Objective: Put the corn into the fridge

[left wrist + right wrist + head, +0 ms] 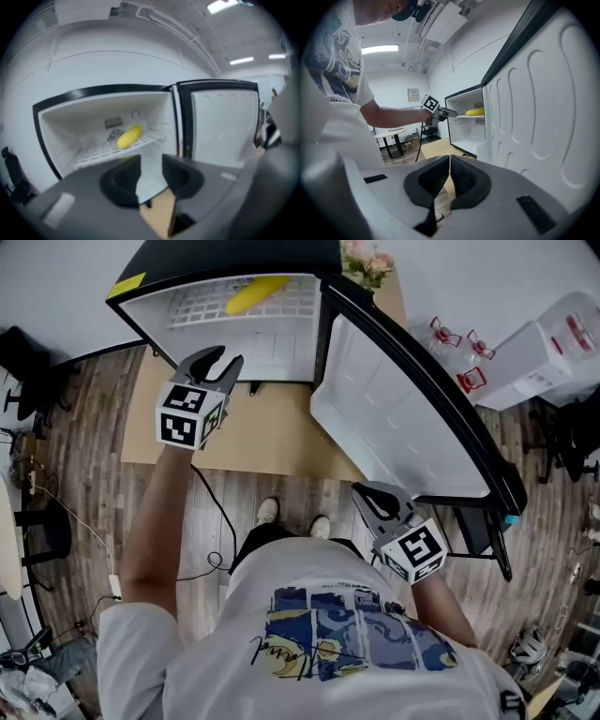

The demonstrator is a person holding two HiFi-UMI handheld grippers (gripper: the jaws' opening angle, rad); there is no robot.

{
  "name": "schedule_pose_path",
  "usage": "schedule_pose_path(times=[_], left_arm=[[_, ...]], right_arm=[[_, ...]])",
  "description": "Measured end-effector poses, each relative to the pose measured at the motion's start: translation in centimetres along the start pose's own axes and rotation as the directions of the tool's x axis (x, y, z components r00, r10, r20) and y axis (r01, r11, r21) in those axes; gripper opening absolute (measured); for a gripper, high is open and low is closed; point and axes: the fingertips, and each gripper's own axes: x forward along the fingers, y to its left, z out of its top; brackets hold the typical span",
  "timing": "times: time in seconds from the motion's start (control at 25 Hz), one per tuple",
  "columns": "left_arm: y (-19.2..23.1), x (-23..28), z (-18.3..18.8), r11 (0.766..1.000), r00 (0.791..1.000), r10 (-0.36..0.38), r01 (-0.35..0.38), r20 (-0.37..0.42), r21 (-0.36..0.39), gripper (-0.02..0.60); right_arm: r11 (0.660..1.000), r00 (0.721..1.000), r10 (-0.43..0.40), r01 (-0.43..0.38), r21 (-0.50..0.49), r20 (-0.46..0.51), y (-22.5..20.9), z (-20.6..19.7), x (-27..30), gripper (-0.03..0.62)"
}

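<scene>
Head view: corn (255, 293) lies on fridge shelf (200, 307); left tool (230, 355) open, empty; right tool (367, 491) closed.

Bright, even lighting; fisheye-warped, softly blurred edges

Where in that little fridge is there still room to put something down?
The wire shelf is bare left of the corn, and the fridge floor below is bare. The only crowding: the left gripper before the opening.

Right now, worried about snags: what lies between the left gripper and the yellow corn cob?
Only bare white wire shelf separates left gripper from yellow corn cob, as the left gripper view shows.
</scene>
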Motion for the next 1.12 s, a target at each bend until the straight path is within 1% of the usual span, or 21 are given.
schedule_pose_path(times=[0.12, 0.2, 0.24, 0.28, 0.32, 0.4, 0.52, 0.64, 0.72, 0.8, 0.88, 1.12], left_arm=[[-2.8, -2.6, -1.7, 0.994, 1.0, -0.023, 0.024, 0.012, -0.105, 0.073], [-4.6, -4.3, -2.8, 0.987, 0.999, -0.036, 0.038, 0.02, -0.157, 0.024], [-5.7, -5.0, -3.2, 0.983, 0.998, -0.05, 0.054, 0.026, -0.176, 0.009], [-6.9, -5.8, -3.6, 0.977, 0.997, -0.073, 0.079, 0.035, -0.196, 0.009], [-8.3, -6.5, -4.1, 0.969, 0.993, -0.105, 0.113, 0.047, -0.22, 0.008], [-11.0, -8.1, -5.0, 0.944, 0.982, -0.177, 0.19, 0.069, -0.27, 0.008], [-14.5, -10.5, -6.6, 0.9, 0.955, -0.284, 0.298, 0.091, -0.317, 0.008], [-17.3, -12.7, -8.0, 0.865, 0.921, -0.379, 0.386, 0.087, -0.321, 0.008], [-18.5, -14.5, -8.8, 0.851, 0.9, -0.431, 0.432, 0.073, -0.3, 0.008], [-18.8, -16.4, -9.5, 0.838, 0.883, -0.464, 0.463, 0.071, -0.288, 0.008], [-18.4, -18.3, -10.3, 0.832, 0.877, -0.475, 0.474, 0.074, -0.288, 0.008], [-15.5, -22.8, -12.4, 0.836, 0.886, -0.456, 0.46, 0.088, -0.298, 0.008]], right_arm=[[0.999, 0.999, 0.038, -0.038, -0.005, -0.002, -0.1, -0.7, -0.2, 0.015], [0.998, 0.998, 0.056, -0.056, -0.008, -0.003, -0.2, -1.1, -0.1, 0.015], [0.998, 0.998, 0.061, -0.061, -0.011, -0.002, -0.3, -1.2, 0.1, 0.015], [0.998, 0.998, 0.06, -0.06, -0.013, -0.001, -0.3, -1.3, 0.1, 0.015], [0.998, 0.998, 0.056, -0.056, -0.013, 0.001, -0.3, -1.4, 0.2, 0.015], [0.999, 0.999, 0.04, -0.04, -0.006, 0.014, 0.0, -1.3, 0.2, 0.014], [1.0, 0.999, 0.015, -0.015, -0.007, 0.03, 1.0, -0.7, 0.4, 0.014], [1.0, 1.0, -0.005, 0.005, -0.015, 0.03, 2.4, -0.3, 1.0, 0.014], [1.0, 0.999, -0.015, 0.015, -0.014, 0.032, 3.6, 0.2, 1.6, 0.014], [1.0, 0.999, -0.024, 0.025, -0.013, 0.035, 5.1, 0.7, 2.4, 0.014], [0.999, 0.999, -0.032, 0.033, -0.012, 0.038, 6.8, 1.0, 3.4, 0.014], [0.998, 0.998, -0.043, 0.044, -0.042, 0.044, 12.0, 2.6, 6.1, 0.012]])
